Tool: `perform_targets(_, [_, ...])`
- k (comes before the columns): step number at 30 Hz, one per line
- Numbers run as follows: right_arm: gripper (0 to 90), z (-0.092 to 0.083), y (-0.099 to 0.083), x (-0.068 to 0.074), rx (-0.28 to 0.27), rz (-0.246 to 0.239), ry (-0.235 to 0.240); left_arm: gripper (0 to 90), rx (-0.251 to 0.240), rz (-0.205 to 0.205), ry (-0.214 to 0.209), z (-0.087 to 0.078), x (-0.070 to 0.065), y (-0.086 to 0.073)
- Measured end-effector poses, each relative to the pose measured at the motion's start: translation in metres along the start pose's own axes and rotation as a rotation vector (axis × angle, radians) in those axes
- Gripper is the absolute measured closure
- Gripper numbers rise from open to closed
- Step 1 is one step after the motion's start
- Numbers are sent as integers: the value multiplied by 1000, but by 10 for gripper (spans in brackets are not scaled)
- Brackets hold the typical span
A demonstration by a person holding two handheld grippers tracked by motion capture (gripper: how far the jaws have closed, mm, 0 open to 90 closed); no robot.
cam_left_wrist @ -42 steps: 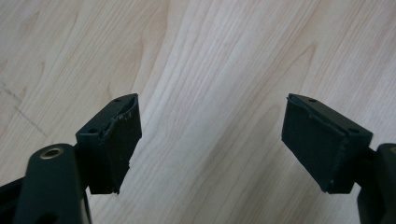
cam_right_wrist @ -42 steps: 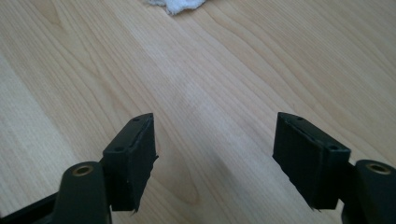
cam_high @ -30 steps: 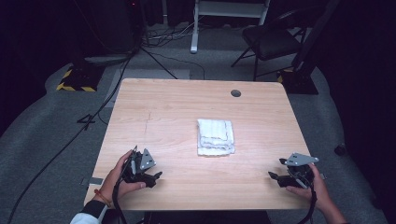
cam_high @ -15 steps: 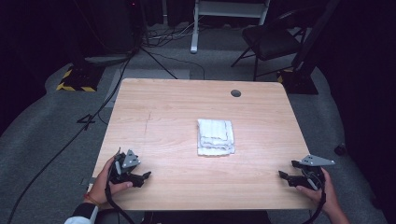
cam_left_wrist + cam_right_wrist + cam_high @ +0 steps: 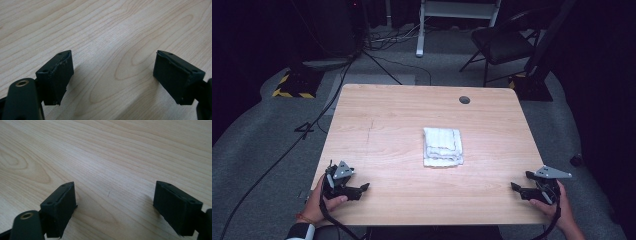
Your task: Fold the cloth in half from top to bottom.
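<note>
Lying folded near the middle of the wooden table [image 5: 382,125] in the high view is a white cloth [image 5: 442,146], well apart from both grippers. The left gripper [image 5: 358,190] rests at the near left corner, the right gripper [image 5: 518,189] at the near right edge. Each gripper view shows 2 black jaws spread wide over bare wood, holding nothing.

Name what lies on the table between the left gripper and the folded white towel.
Nothing: in the high view only bare wood of the table separates the left gripper from the folded white towel. The left gripper view shows bare wood between its open jaws.
</note>
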State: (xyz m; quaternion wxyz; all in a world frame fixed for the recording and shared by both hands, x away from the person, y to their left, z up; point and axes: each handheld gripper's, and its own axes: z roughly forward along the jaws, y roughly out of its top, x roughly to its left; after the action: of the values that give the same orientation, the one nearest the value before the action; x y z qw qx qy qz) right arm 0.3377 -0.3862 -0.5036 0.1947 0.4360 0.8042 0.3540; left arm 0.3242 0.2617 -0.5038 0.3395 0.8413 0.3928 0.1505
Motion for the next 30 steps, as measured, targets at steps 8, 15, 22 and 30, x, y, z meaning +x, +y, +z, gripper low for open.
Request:
perform_targets(8, [184,1,1,0,1,3,-4,165,0,3,2,0,0,0])
perform_targets(15, [184,1,1,0,1,16,-14,162,-1,7,4,0,1,0])
perform_targets(22, [184,1,1,0,1,16,-14,157,1,-2,4,1,1,1])
perform_targets(30, [184,1,1,0,1,16,-13,157,2,-3,4,1,1,1])
